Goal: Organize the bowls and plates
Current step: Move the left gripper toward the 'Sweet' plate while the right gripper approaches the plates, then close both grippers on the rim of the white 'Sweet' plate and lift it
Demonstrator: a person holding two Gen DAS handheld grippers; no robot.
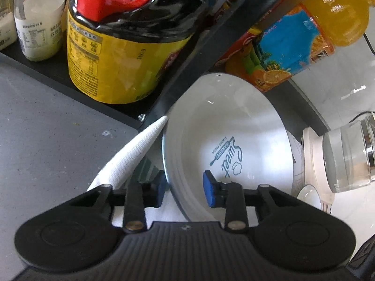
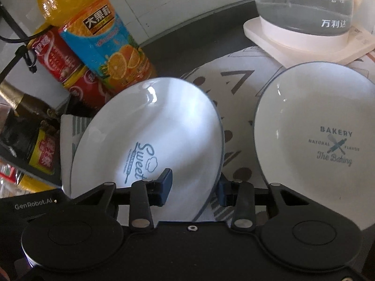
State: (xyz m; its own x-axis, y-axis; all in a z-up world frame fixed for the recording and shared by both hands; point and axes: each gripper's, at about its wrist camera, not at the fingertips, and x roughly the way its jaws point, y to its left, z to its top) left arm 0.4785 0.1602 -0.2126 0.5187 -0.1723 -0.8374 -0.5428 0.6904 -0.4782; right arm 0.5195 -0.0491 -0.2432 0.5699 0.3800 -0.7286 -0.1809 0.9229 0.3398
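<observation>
Here, nearest in the left wrist view, the left gripper (image 1: 186, 190) has its blue pads set on either side of the near rim of a white bowl (image 1: 227, 140) printed "Sweet"; one pad is inside, one outside, and a gap shows on both sides, so the tongs stand apart around the rim, not pressed on it. A folded white cloth (image 1: 131, 159) lies just left of the bowl on the grey counter (image 1: 46, 128). Beyond it stand a big dark jug with a yellow label (image 1: 117, 53), a milk bottle (image 1: 39, 23) at far left, and an orange juice bottle (image 1: 311, 35) at far right. A glass kettle (image 1: 346, 157) sits at the right edge.

In the right wrist view, the right gripper (image 2: 194, 187) straddles the right rim of the same bowl (image 2: 152, 140), tilted up on edge; whether the pads press it I cannot tell. A second white bowl (image 2: 316, 140), marked "Bakery", is to the right, apart from the first, over a patterned mat (image 2: 234, 82). Farther off are red cans (image 2: 68, 68), the juice bottle (image 2: 93, 35) and the kettle (image 2: 304, 4) on its base.
</observation>
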